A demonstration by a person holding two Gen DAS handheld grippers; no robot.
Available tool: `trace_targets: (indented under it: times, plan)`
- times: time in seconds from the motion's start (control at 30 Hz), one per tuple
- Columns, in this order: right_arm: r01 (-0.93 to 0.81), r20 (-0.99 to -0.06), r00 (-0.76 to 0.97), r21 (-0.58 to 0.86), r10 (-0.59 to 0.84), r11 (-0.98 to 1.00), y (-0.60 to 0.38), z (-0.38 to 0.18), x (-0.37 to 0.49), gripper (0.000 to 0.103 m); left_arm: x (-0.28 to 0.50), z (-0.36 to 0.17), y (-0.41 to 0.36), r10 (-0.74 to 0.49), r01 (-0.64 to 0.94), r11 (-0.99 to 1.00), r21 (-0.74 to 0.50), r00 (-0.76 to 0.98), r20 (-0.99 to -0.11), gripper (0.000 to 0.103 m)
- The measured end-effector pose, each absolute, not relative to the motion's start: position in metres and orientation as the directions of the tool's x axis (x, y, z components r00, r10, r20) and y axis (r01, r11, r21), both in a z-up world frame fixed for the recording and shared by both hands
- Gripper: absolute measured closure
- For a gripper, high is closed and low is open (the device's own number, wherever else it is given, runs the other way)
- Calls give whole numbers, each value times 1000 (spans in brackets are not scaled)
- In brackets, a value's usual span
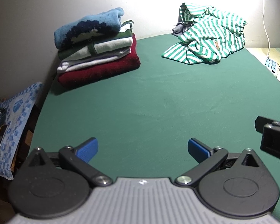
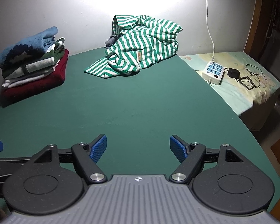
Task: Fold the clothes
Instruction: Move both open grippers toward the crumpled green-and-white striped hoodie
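Both claws stood with jaws wide apart and nothing between them, poised low over the near edge of the green worktop (image 1: 149, 102). In the left wrist view the left claw (image 1: 142, 148) filled the bottom of the frame, its blue pads (image 1: 89, 149) spread over bare cloth, with part of the right claw's black body at the right edge. In the right wrist view the right claw (image 2: 138, 147) sat likewise at the bottom centre, pads parted.

Beyond them the work looked well advanced — a stack of folded clothes (image 1: 97, 46) rose at the upper left of the left wrist view, a blue knit on top, green-and-white pieces in the middle and a dark red sweater at the base, set against the wall. One garment plainly remained: a green-and-white striped shirt (image 2: 140, 46), crumpled in a heap at the upper centre of the right wrist view, with a scrap of grey fabric (image 2: 110, 42) showing behind it.

The striped shirt lay well apart from both claws, across the open stretch of worktop — straight ahead of the right claw, ahead and to the right of the left. A white power strip (image 2: 213, 71) sat on a bed at the right.
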State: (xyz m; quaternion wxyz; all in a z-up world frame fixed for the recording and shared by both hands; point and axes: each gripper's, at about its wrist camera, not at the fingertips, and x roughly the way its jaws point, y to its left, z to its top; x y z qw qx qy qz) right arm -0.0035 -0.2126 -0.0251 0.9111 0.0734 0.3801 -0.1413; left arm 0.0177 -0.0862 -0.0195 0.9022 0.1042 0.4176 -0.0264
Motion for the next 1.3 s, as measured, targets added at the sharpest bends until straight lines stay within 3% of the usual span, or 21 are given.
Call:
trace_targets:
  times: [0.8,1.3]
  plan:
    - [289,-743,647,29,-173,957,-243,-36,15,26,34,-26,-122,83,91,980,178,625,-776,1]
    - [301,-714,681,71,-162,951,-271,-33,19,26,49,-23,-147,51,123,978,168,639,-767,1]
